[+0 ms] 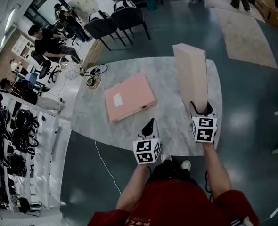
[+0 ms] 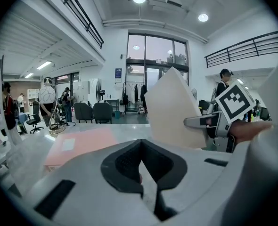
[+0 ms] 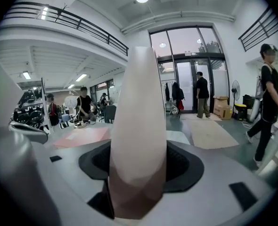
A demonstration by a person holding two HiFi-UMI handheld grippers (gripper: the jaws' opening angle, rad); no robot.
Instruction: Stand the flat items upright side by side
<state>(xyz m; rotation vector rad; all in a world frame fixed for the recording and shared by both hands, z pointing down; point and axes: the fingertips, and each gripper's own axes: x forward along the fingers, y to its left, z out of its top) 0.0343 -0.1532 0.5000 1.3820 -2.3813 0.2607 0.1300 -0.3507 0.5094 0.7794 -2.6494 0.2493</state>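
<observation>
Left gripper (image 1: 149, 125): jaws pressed together, empty, hovering over the near edge of the bench (image 1: 176, 133), forearm extended forward. Right gripper (image 1: 201, 109): jaws spread wide, pinching the lower end of the beige box (image 1: 191, 72), held upright at the right. Its own view shows only the box's narrow edge. Contact with the bench cannot be told. Pink box (image 1: 129, 97) lies flat beyond, mid-bench, apart from both.

I count two pink boxes, the lying box (image 1: 129, 97) and the upright box (image 1: 192, 76), two grippers, the left gripper (image 1: 149, 125) and the right gripper (image 1: 201, 110), and one table (image 1: 174, 136).
</observation>
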